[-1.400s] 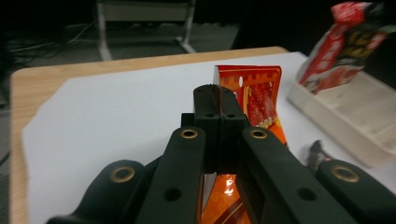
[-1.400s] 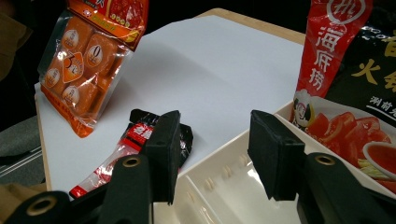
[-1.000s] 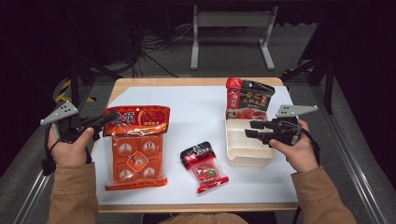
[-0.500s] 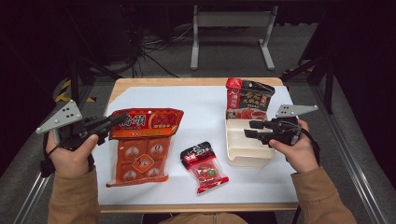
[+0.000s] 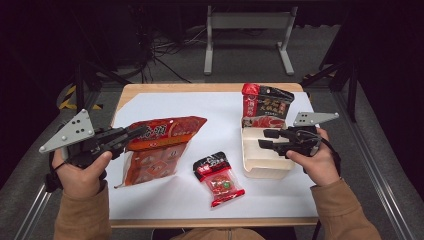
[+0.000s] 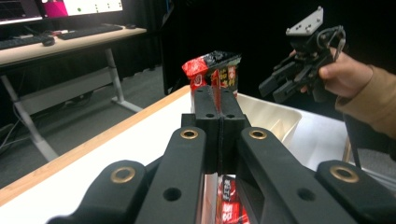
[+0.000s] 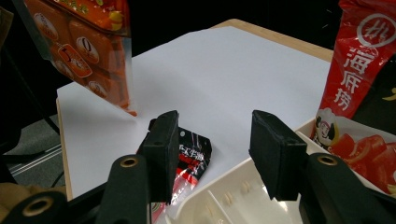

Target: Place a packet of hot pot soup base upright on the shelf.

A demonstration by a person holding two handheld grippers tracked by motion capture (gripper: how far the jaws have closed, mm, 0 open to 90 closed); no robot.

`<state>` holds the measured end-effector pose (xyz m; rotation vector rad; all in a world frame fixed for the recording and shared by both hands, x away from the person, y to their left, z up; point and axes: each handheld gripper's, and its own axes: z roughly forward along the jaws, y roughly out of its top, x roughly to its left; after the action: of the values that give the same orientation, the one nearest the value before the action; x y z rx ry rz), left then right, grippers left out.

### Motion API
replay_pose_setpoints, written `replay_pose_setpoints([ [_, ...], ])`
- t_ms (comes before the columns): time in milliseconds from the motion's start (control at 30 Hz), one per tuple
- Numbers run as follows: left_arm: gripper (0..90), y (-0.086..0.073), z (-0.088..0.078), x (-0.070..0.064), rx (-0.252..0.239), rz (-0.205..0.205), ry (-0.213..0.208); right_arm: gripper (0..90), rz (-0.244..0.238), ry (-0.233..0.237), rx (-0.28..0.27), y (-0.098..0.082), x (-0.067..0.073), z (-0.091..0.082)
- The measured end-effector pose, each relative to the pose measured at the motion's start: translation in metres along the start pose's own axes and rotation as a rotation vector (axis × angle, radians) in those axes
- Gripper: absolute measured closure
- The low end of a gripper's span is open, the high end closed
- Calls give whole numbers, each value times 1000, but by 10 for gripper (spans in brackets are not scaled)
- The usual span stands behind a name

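Left gripper (image 5: 137, 134) clamps orange bag (image 5: 159, 150) left of tray (image 5: 262, 162); right gripper (image 5: 265, 138) over tray, jaws apart, just been opening, nothing between them.

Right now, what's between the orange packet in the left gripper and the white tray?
In the high view, the small red-black packet lies on white paper between the orange packet and the white tray.

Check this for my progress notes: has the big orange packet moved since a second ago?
Yes. The orange packet, clamped in the left gripper, has lifted and swung upright, its top edge now nearer the white tray.
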<state>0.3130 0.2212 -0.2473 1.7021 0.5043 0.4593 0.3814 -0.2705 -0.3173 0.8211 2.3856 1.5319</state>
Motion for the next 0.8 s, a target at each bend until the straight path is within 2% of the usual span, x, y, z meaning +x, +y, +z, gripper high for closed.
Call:
replay_pose_setpoints([
  [200, 899, 4, 6, -1, -52, -8, -36, 493, -33, 20, -27, 4, 6, 5],
  [400, 900, 7, 16, 0, -65, 10, -73, 460, -77, 63, -78, 9, 14, 11],
  [467, 900, 8, 23, -1, -74, 9, -94, 452, -111, 92, -110, 12, 21, 18],
  [600, 900, 8, 30, 0, -83, -2, -111, 439, -133, 110, -127, 15, 27, 25],
  [800, 900, 10, 42, -1, -91, 25, -129, 405, -146, 116, -142, 17, 31, 39],
])
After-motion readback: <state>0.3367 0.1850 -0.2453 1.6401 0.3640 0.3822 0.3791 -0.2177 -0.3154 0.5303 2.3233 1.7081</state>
